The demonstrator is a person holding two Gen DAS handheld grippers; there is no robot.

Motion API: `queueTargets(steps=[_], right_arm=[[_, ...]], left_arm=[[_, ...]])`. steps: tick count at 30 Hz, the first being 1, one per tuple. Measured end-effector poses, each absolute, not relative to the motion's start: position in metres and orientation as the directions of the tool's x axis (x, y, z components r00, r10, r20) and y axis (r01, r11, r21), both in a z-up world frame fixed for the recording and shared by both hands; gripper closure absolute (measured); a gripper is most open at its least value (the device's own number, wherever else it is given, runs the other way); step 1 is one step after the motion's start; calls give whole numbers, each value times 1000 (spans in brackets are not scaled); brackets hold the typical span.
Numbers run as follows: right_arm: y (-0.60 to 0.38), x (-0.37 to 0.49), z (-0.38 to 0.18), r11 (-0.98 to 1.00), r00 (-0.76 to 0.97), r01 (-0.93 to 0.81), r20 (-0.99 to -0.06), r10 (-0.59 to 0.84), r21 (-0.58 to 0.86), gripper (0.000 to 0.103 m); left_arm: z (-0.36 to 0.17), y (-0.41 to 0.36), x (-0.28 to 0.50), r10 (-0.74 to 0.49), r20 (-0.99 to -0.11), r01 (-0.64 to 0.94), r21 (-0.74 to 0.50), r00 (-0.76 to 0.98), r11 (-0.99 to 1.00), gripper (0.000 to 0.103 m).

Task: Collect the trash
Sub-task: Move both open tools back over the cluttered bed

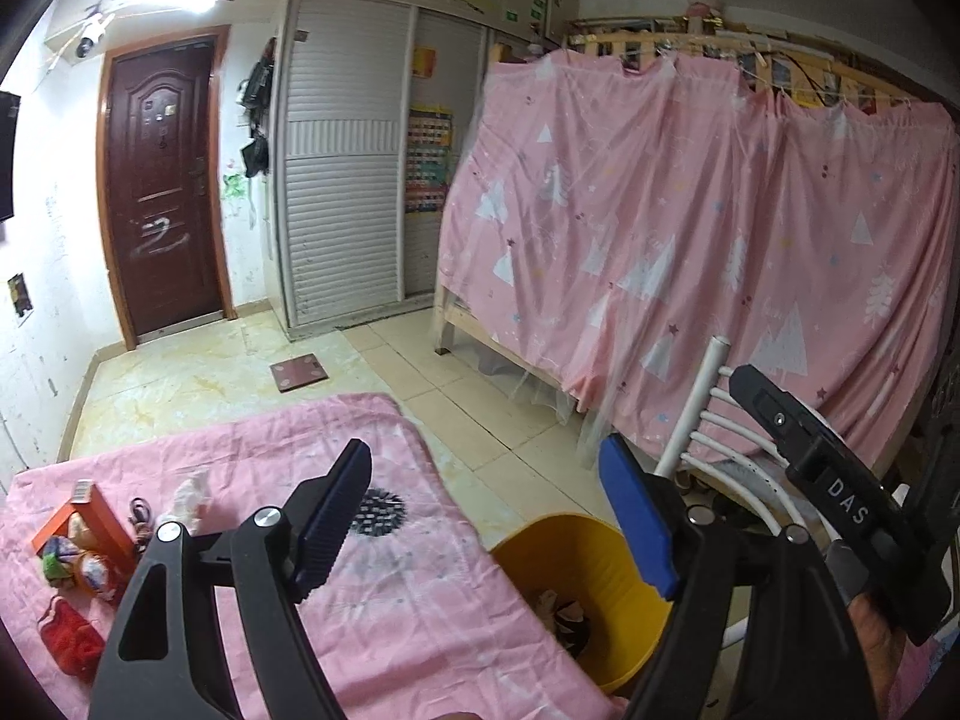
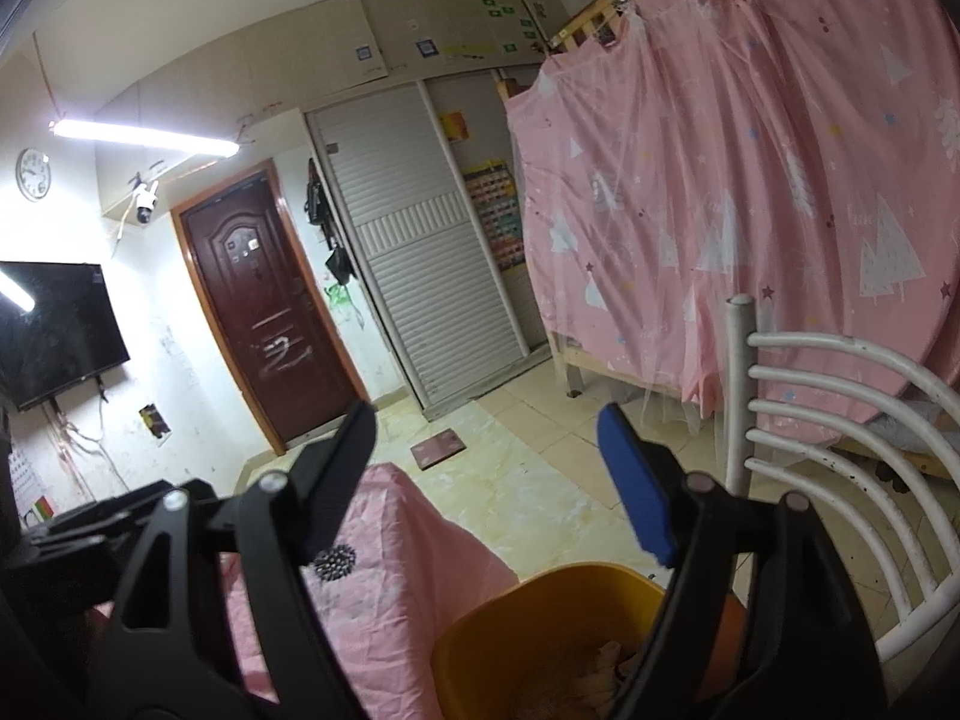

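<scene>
A yellow bin (image 1: 600, 564) stands on the floor beside a table covered in pink cloth (image 1: 384, 612); crumpled trash lies inside it. It also shows in the right wrist view (image 2: 540, 624). My left gripper (image 1: 492, 516) is open and empty, held above the table's right edge and the bin. My right gripper (image 2: 486, 480) is open and empty, above the bin. On the table's left lie an orange box (image 1: 90, 525), a crumpled white wrapper (image 1: 189, 498), small colourful wrappers (image 1: 78, 570) and a red pouch (image 1: 69, 639).
A white metal chair (image 2: 840, 450) stands right of the bin. A bunk bed draped in a pink curtain (image 1: 690, 252) fills the right side. A brown door (image 1: 162, 192), a louvred wardrobe (image 1: 342, 180) and a floor scale (image 1: 298, 373) are farther off.
</scene>
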State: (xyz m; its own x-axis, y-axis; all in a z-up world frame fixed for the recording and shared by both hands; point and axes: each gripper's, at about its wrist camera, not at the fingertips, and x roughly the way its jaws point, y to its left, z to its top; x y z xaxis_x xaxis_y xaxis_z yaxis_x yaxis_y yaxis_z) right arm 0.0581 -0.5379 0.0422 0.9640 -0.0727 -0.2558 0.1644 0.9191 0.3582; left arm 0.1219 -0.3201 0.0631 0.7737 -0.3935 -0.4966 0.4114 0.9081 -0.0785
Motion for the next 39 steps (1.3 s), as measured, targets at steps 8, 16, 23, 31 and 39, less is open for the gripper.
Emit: queueTargets(steps=[8, 16, 23, 31, 39], right_arm=[[-491, 72, 45, 953, 962, 94, -273, -12, 288, 29], [-441, 80, 43, 979, 954, 17, -297, 46, 205, 27], [-407, 93, 38, 980, 936, -72, -327, 131, 185, 27], [-366, 110, 25, 977, 904, -138, -383, 191, 161, 27], [-331, 123, 23, 972, 877, -196, -420, 234, 132, 27]], left_arm=[[57, -271, 129, -316, -519, 321, -84, 794, 943, 31], [50, -217, 140, -244, -539, 229, -95, 807, 969, 31], [44, -156, 141, -142, -549, 125, -69, 824, 990, 31], [44, -96, 141, -68, -556, 35, -70, 829, 997, 31], [36, -58, 140, -27, -565, -22, -79, 824, 997, 26]])
